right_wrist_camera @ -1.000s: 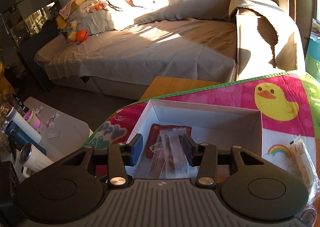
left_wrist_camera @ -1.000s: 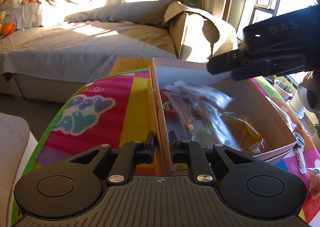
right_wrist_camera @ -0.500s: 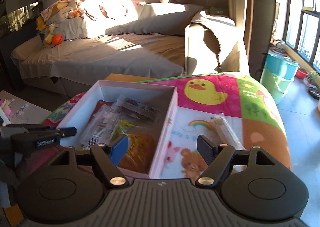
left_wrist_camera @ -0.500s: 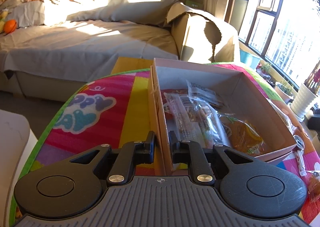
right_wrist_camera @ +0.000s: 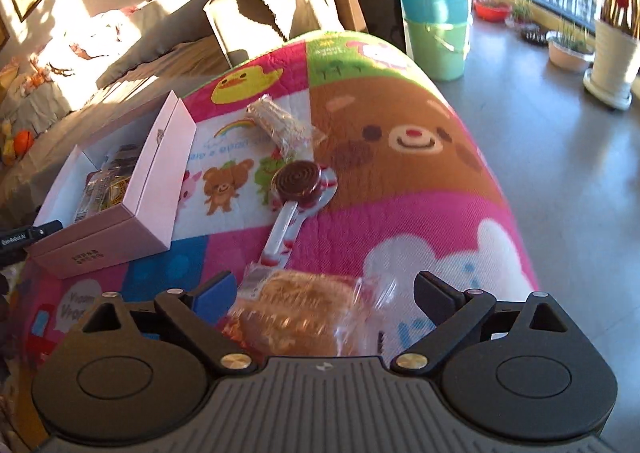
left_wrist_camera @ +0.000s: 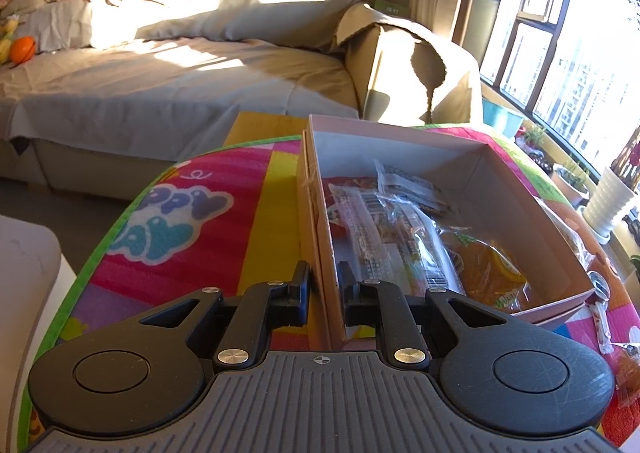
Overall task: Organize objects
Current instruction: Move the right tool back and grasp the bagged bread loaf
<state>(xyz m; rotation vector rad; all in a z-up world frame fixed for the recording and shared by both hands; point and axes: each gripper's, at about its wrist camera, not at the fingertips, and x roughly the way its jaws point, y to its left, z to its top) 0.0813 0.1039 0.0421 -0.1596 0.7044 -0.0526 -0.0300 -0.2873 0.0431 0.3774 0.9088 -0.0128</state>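
Pink cardboard box [left_wrist_camera: 320, 237] is still being pinched by the left claw [left_wrist_camera: 323, 277]; the right claw [right_wrist_camera: 324, 289], wide open, is now being swung onto the wrapped golden bread [right_wrist_camera: 296, 313], likely next for boxing.

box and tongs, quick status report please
Left tongs shut on the box wall. Right tongs open around a wrapped pastry. Lollipop and snack bar loose on the mat; nothing blocking.

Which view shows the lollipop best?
The right wrist view: the lollipop lies whole on the mat, ahead of the open right gripper. The left wrist view shows only a wrapped stick at its right edge, possibly the same one.
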